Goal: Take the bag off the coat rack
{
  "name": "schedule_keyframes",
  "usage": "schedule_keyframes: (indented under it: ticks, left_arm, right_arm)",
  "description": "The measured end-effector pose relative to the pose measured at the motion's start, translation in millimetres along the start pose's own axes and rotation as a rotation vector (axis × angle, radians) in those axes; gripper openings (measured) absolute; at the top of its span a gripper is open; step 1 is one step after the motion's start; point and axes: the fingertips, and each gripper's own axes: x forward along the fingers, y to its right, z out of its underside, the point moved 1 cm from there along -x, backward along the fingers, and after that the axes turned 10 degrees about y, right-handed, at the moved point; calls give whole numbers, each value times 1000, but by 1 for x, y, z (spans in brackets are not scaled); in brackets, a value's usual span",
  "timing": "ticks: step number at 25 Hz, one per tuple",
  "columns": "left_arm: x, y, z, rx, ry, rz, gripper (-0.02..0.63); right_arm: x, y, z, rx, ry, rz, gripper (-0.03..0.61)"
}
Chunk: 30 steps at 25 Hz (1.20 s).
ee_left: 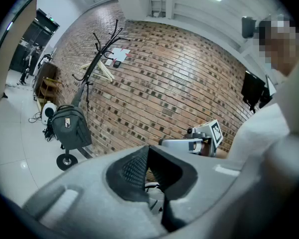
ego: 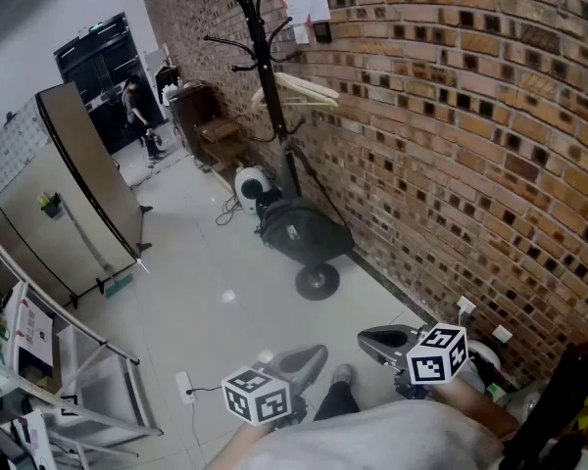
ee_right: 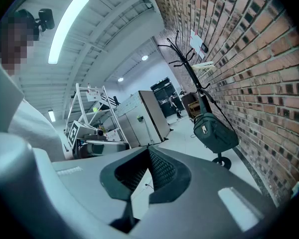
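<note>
shut left gripper [ego: 314, 357], bag [ego: 299, 233] on coat rack [ego: 265, 57]

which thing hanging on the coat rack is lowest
The dark bag, hanging just above the round base of the coat rack; the pale wooden hanger sits much higher, near the hooks.

Left gripper [ee_left: 148, 152] has its jaws closed, nothing between them. Bag [ee_left: 70, 126] hangs on the coat rack [ee_left: 96, 59] well ahead-left, right gripper [ee_left: 165, 143] close on its right.
</note>
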Motion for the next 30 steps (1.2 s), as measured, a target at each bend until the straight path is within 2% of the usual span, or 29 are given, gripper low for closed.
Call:
schedule_keyframes:
  ticks: [9, 17, 21, 24, 27, 30]
  left_arm:
    - [43, -75, -30, 8, 23, 15, 0]
    - [110, -208, -96, -1, -11, 5, 0]
    - [151, -288, -143, 6, -25, -14, 0]
    - [179, -339, -177, 4, -30, -31, 0]
    - [207, -371, -200, 13, -37, -29, 0]
    - [225, -392, -207, 36, -62, -17, 0]
  right_arm:
    - [58, 63, -22, -4, -18, 10, -2]
    - [155, 164, -73, 51, 2, 72, -2]
    - [209, 225, -105, 85, 11, 112, -2]
    - [247, 259, -132, 73, 27, 133, -2]
    - [273, 287, -149, 64, 30, 152, -2]
    - [288, 306, -154, 77, 19, 166, -2]
